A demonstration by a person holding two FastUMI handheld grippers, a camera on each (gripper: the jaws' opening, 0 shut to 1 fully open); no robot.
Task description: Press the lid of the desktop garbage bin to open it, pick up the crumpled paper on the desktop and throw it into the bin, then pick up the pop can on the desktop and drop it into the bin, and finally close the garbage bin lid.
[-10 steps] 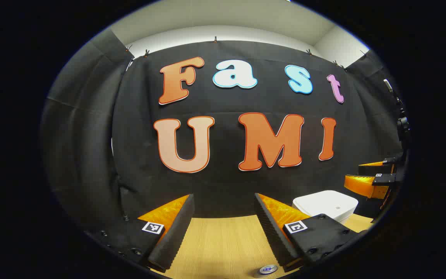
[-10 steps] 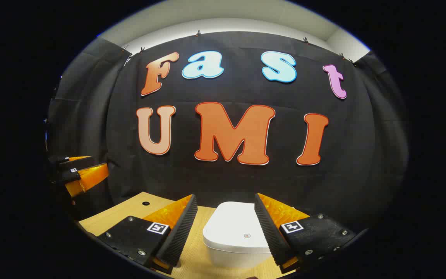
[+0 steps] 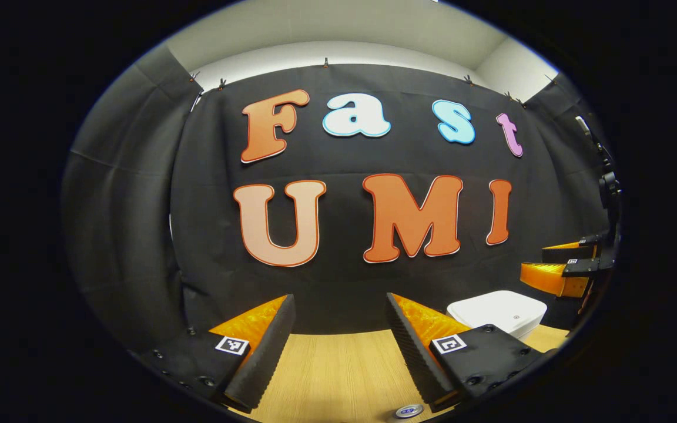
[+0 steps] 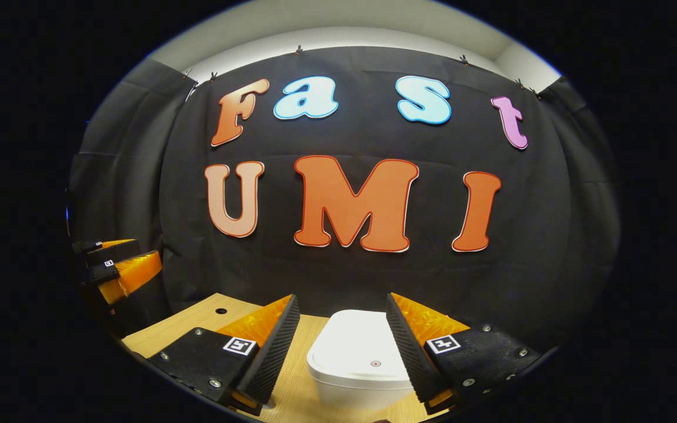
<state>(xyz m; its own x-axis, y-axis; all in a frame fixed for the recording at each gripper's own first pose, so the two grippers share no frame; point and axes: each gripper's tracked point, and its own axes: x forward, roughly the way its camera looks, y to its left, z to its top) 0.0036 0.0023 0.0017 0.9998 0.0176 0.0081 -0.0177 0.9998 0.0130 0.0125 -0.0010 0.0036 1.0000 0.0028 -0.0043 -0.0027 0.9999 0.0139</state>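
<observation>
The white garbage bin (image 4: 362,361) stands on the wooden desktop with its lid down; it lies ahead of my right gripper (image 4: 342,343), whose fingers are open with nothing gripped. In the left gripper view the bin (image 3: 497,311) is at the right, behind my open left gripper (image 3: 338,346). The pop can's top (image 3: 407,410) peeks at the bottom edge of that view, near the right finger. My right gripper (image 3: 562,267) hovers above the bin at the far right there. My left gripper (image 4: 118,264) appears at the left of the right gripper view.
The wooden desktop (image 3: 338,370) runs to the black cloth wall. A small round hole (image 4: 221,309) sits in the desktop at the left of the right gripper view.
Both views have shifted slightly. The right gripper has risen a little above the bin. The pop can has slid lower in the left gripper view.
</observation>
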